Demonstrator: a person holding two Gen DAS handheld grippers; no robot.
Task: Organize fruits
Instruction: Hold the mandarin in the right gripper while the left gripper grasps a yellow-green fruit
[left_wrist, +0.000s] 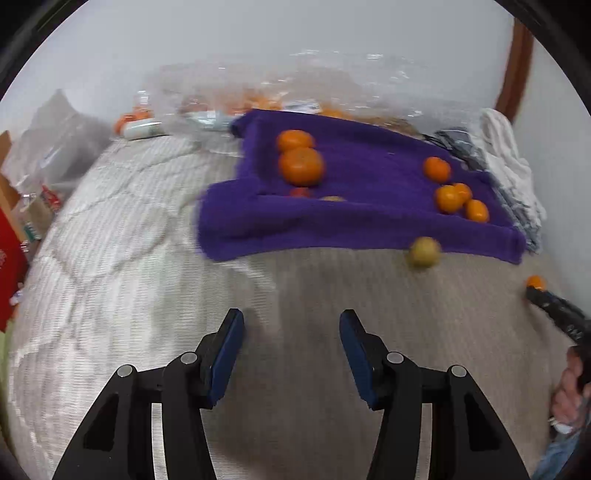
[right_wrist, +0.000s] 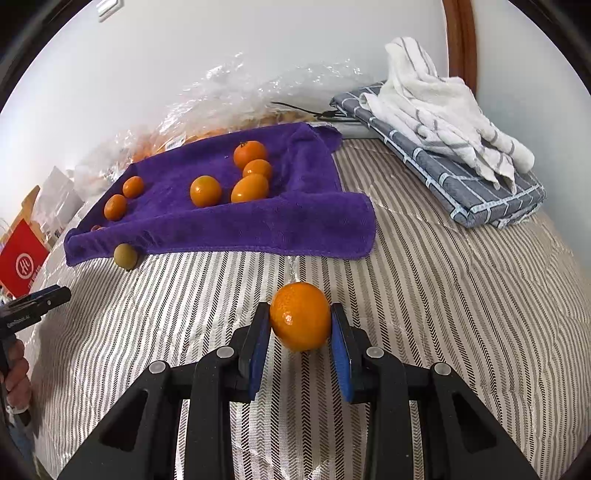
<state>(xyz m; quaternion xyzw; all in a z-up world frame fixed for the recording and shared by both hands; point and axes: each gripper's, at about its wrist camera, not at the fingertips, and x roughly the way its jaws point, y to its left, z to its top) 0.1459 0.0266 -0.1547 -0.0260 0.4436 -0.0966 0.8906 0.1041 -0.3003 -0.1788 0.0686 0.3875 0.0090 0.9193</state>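
Fruits: one mandarin gripped, the others loose on the bed.
Mandarin (right_wrist: 300, 316) clamped between blue pads above striped cover; six oranges (right_wrist: 205, 190) lie on purple towel (right_wrist: 303, 225); greenish fruit (right_wrist: 125, 254) touches towel's front edge.

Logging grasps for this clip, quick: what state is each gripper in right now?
Left gripper: open, nothing between its fingers.
Right gripper: shut on a round orange mandarin, above the striped bedcover.

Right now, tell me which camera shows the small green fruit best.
The right wrist view: the green fruit is sharp there, lying against the purple towel's front edge. The left wrist view shows it too, but blurred.
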